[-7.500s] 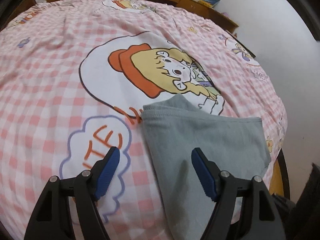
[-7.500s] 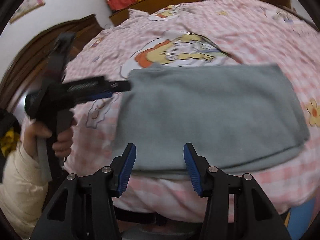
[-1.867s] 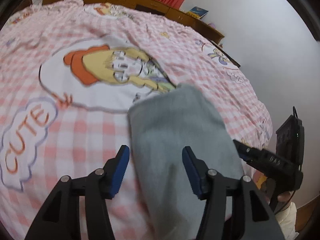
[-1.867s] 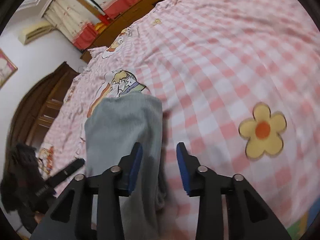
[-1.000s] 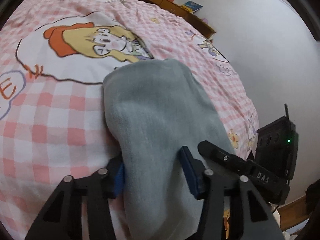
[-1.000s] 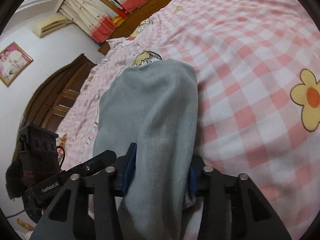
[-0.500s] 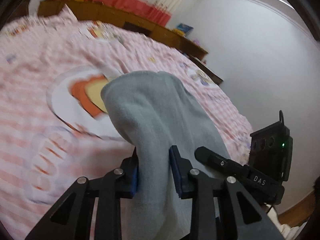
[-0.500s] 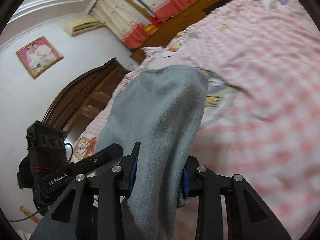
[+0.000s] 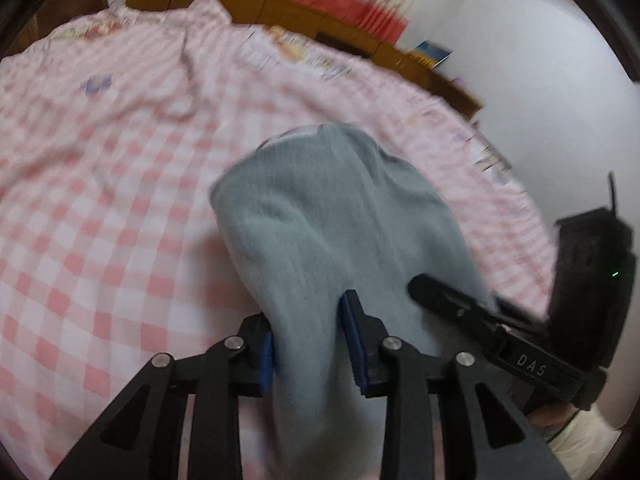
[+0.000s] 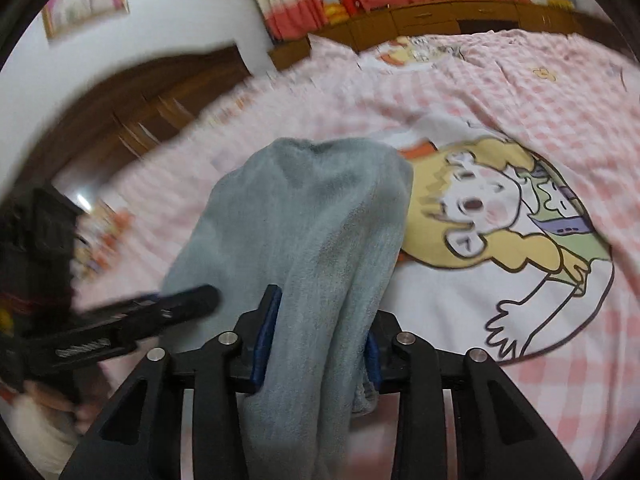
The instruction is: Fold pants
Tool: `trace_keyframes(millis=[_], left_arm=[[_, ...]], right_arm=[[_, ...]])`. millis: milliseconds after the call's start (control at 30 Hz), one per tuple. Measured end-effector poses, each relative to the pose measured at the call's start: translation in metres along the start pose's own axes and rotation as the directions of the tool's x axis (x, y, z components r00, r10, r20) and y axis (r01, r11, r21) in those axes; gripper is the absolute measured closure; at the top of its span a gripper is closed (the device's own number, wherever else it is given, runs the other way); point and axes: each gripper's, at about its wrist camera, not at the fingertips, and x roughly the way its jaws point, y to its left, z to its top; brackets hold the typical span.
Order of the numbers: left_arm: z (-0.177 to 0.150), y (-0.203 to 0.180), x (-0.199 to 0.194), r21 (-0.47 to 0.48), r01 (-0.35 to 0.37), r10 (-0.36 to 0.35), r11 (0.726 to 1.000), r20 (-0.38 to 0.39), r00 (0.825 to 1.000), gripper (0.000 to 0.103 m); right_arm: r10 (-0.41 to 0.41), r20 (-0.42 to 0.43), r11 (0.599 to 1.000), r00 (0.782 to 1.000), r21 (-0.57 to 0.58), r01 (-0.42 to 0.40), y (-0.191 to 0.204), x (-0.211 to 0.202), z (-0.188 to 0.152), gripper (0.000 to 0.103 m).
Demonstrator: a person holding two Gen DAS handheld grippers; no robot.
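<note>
The folded grey pants hang lifted above the pink checked bedspread. My left gripper is shut on one end of them, cloth bunched between its blue pads. In the right wrist view the same grey pants drape over my right gripper, which is shut on the other end. Each view shows the other gripper close beside the cloth: the right gripper's black body in the left wrist view, the left gripper's body in the right wrist view.
A cartoon girl print covers the bedspread to the right of the pants. A wooden headboard with red and cream curtains runs along the far side. A dark wooden wardrobe stands at left. A white wall borders the bed.
Both grippers closed on the pants about a second ago and have carried them up and over the bed. Both views are blurred by the motion.
</note>
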Motion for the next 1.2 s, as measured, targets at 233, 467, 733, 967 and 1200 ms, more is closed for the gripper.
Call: trace_keyframes(millis=[233,467,733,967,1200], left_arm=[[-0.015,0.0,-0.03,-0.027,-0.054,0.056,0.998,0.086,0.995,0.057],[-0.027,-0.034,-0.057,-0.003,-0.054,0.054,0.999,0.145,0.988,0.068],[-0.049,-0.033,-0.013,0.005,-0.131,0.131,0.991,0.032,0.991,0.076],[-0.05,-0.038,-0.02,-0.006,-0.164,0.165,0.986,0.037,0.986,0.076],[-0.064,-0.059,-0.048,0.011,-0.212,0.211,0.977,0.051,0.976,0.051]], right_arm=[[-0.071,0.033,0.997,0.997,-0.034,0.072,-0.003,-0.03,-0.007,0.06],[-0.062,0.147,0.989,0.987,-0.122,0.08,0.031,-0.079,-0.023,0.08],[-0.11,0.024,0.987,0.994,-0.118,0.112,0.015,-0.038,-0.049,0.092],[-0.11,0.024,0.989,0.994,-0.099,0.111,0.017,-0.046,-0.048,0.091],[-0.113,0.06,0.988,0.992,-0.104,0.118,0.028,-0.083,-0.052,0.062]])
